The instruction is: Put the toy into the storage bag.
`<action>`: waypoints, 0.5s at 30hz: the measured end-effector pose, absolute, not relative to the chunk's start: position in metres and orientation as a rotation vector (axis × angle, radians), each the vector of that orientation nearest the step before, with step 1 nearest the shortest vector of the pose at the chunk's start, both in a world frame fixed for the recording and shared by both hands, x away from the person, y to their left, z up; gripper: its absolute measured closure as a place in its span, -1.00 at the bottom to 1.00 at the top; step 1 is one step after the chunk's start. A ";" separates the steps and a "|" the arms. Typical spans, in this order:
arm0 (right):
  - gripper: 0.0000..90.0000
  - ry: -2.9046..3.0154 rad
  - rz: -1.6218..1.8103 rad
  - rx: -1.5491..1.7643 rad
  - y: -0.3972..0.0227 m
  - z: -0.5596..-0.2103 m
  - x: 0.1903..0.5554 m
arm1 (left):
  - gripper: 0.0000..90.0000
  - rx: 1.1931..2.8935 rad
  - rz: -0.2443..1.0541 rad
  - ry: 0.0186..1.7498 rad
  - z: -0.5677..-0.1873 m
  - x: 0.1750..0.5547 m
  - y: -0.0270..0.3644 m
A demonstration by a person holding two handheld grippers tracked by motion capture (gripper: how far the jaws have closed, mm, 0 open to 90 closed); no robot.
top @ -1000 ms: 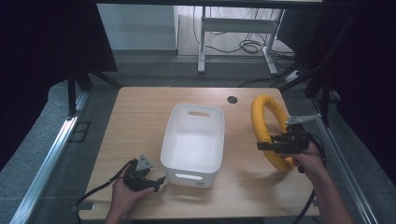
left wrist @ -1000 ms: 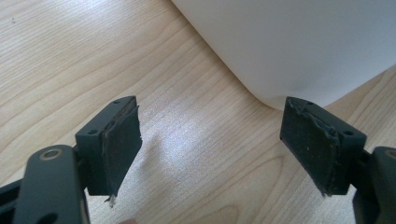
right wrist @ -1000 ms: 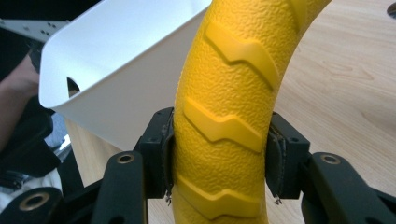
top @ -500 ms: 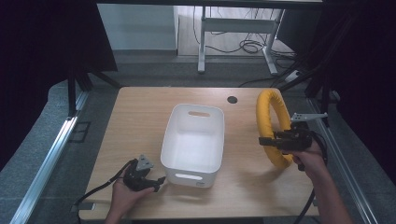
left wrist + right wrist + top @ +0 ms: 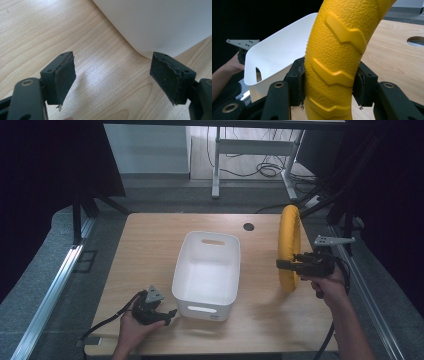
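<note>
Right gripper view: yellow ring (image 5: 337,57) clamped between both jaws (upright).

One tabletop (image 5: 150,245) carries one white bin (image 5: 207,270) and one yellow ring (image 5: 289,245), which stands on edge to the right of the bin. Two grippers are at work: the left gripper (image 5: 167,312) by the bin's near left corner and the right gripper (image 5: 281,265) on the ring. One round hole (image 5: 248,226) lies beyond the bin.
</note>
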State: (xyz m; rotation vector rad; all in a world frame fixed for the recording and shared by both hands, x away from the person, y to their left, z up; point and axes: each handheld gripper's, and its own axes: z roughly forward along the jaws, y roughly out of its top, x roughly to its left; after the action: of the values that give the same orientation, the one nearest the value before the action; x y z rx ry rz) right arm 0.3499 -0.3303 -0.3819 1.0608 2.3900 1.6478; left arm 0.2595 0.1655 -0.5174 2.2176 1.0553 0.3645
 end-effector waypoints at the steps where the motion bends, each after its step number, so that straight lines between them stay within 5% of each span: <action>1: 0.13 2.384 1.653 1.063 -0.329 -0.382 0.350 | -0.55 2.217 0.364 1.056 -0.518 0.260 0.165; 15: 0.13 2.284 1.721 1.073 -0.323 -0.376 0.348 | -0.55 2.217 0.359 1.055 -0.519 0.260 0.164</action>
State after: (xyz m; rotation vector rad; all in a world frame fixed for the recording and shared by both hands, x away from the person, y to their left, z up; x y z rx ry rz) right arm 0.3484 -0.3229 -0.3760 1.0729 2.2835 1.7208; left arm 0.2598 0.1644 -0.5187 2.2168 1.0551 0.3587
